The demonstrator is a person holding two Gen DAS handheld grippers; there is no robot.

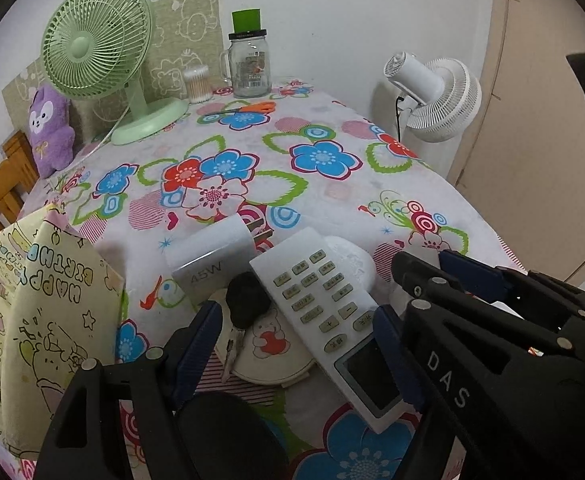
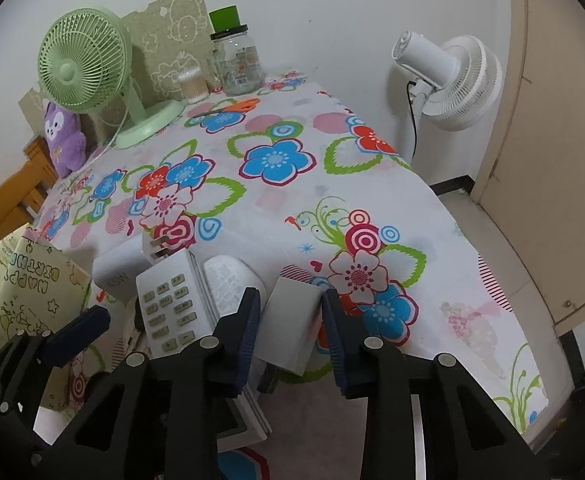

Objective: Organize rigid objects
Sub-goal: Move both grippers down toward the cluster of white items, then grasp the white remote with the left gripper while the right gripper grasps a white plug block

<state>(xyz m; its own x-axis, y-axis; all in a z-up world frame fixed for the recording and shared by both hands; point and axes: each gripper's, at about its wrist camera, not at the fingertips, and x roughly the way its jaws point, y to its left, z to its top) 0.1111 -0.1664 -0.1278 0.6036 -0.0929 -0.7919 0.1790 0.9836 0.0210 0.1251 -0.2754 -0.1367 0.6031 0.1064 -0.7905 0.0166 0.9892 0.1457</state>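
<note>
The small grey block [image 2: 292, 324] lay near the surface's [image 2: 432, 208] front edge, stiff, light, probably slick; its flat sides suited gripping. The right gripper [image 2: 290, 332] had clamped it there. The left gripper [image 1: 296, 344] straddled the remote [image 1: 328, 312], jaws apart.

A plain white painted wall [image 1: 332, 8] is closing the room well beyond the fingertips, with a beige wooden door panel [image 2: 552, 120] standing off to the right of them. A table under a white cloth printed with bright flowers [image 2: 292, 208] is stretching ahead, an orange-brown slatted wooden chair [image 1: 0, 196] is showing far left, and a pale floor with a dark skirting strip [image 2: 450, 185] is lying to the right.
</note>
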